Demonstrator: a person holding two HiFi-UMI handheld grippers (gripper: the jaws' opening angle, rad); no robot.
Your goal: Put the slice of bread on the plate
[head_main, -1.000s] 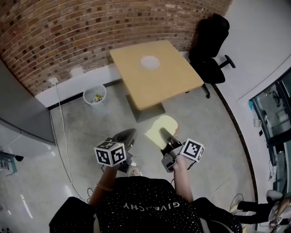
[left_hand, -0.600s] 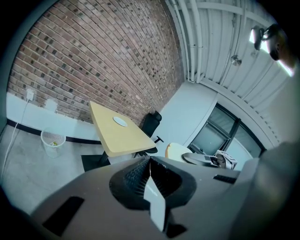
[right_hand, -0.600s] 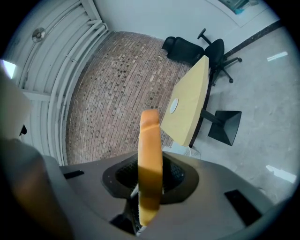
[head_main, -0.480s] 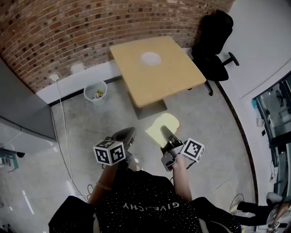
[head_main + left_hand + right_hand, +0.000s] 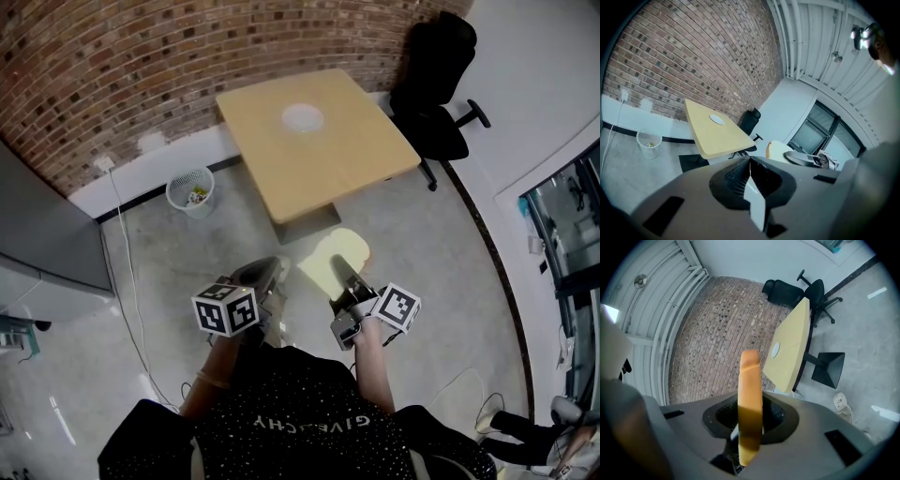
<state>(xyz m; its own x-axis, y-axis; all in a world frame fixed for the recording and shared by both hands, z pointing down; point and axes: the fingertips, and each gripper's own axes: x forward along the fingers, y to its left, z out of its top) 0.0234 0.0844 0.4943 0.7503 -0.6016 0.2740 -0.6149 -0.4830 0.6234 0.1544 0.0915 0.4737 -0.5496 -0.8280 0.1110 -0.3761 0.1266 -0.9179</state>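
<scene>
A pale slice of bread (image 5: 336, 259) stands on edge between the jaws of my right gripper (image 5: 343, 278), which is shut on it above the floor. In the right gripper view the bread (image 5: 750, 399) rises straight out of the jaws. The white plate (image 5: 302, 117) lies on the far part of the wooden table (image 5: 328, 173), well ahead of both grippers. My left gripper (image 5: 259, 277) hangs beside the right one, its jaws shut with nothing in them. The left gripper view shows the plate (image 5: 716, 119), the table (image 5: 712, 140) and the held bread (image 5: 777, 149).
A white wire waste basket (image 5: 190, 192) stands by the brick wall, left of the table. A black office chair (image 5: 434, 89) sits at the table's right corner. A cable (image 5: 127, 262) runs down the floor at left. The table's dark base plate (image 5: 305, 225) lies under its near edge.
Both grippers have drifted a little toward the table, and the table has shifted slightly left in the head view. The bread stays gripped in the right jaws.
</scene>
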